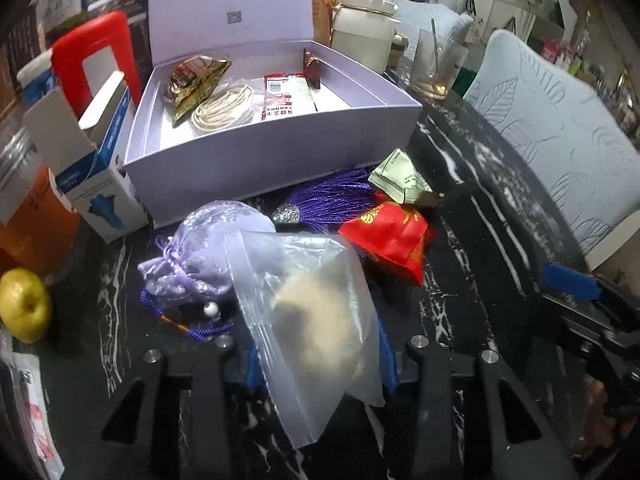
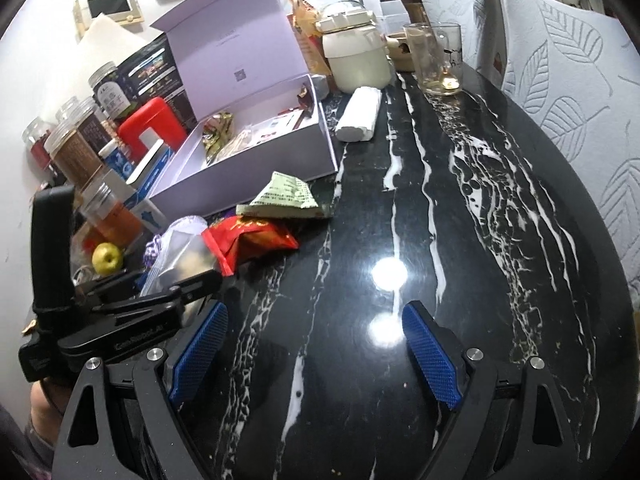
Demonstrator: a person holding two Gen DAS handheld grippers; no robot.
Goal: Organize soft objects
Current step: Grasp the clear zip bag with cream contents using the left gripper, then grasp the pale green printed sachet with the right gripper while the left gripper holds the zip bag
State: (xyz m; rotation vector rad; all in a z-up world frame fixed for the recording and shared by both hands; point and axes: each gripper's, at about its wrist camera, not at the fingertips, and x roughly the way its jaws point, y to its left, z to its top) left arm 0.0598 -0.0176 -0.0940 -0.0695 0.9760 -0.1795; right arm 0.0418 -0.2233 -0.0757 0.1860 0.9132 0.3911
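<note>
Holding a clear bag (image 1: 316, 320) above the desk (image 2: 400, 208), the left claw (image 1: 320, 364) grips it; right claw (image 2: 316, 344) gapes idle. Next: carry bag into the box (image 1: 256, 160)

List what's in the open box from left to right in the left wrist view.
Gold-brown snack packet → coiled cream cord → red-and-white sachet → small dark red wrapper, all inside the lavender box.
</note>
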